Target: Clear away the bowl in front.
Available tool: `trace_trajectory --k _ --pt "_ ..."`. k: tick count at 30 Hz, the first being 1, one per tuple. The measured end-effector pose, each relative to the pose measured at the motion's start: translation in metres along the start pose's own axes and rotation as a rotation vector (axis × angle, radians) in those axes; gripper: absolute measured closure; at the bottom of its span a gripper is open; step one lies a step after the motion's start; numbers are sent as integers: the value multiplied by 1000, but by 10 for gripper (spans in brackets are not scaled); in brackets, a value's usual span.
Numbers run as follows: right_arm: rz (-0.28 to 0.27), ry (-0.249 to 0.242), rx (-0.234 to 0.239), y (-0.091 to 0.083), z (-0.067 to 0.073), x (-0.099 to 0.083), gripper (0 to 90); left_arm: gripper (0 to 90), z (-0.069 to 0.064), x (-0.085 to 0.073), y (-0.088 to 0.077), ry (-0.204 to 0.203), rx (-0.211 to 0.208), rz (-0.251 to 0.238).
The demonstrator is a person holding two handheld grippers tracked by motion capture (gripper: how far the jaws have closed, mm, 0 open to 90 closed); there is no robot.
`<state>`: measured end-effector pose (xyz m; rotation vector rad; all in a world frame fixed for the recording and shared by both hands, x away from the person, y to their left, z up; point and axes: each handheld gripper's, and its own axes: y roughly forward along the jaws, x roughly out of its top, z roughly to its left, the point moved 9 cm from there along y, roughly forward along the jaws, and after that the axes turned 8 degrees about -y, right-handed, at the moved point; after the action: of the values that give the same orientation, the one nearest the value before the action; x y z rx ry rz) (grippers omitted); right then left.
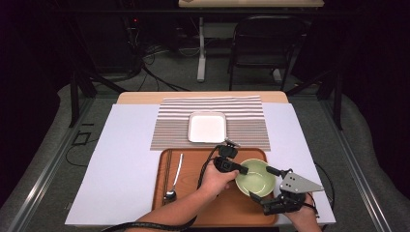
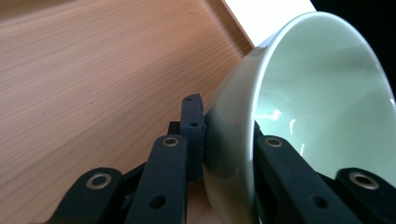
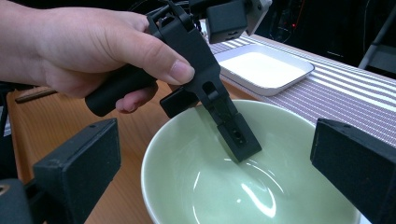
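Bowl (image 1: 255, 176), pale green, sits on the wooden tray (image 1: 193, 203) at lower centre, its left rim clenched by the left tool (image 1: 243, 170). The right tool (image 1: 269, 184) hangs released, jaws wide at the bowl's lower right edge.

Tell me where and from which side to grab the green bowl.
Grip the green bowl by its thin rim, one jaw inside and one outside, as the left gripper already does at the rim's left side. The wall is thin enough to pinch. The right gripper, jaws open, could probably take the near-right rim, which looks free.
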<state>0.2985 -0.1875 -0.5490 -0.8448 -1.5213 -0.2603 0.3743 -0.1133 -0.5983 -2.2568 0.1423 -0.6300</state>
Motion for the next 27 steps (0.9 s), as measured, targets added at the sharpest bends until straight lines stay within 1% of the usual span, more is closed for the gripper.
trace_trajectory --k 5,10,19,23,24,27 --pt "0 0 -1 0 0 0 15 788 -1 1 1 -4 -4 -2" --pt "0 -1 2 1 0 0 14 774 -1 1 2 -25 -23 -3" --pt "0 -1 1 0 0 0 13 726 -5 1 5 -27 -38 0" --pt "1 -1 0 0 0 0 13 712 -4 1 6 -38 -57 0" --pt "1 -1 0 0 0 0 13 699 -5 1 5 -41 -67 3" --pt "0 -1 0 0 0 0 11 618 -7 1 5 -34 -72 8"
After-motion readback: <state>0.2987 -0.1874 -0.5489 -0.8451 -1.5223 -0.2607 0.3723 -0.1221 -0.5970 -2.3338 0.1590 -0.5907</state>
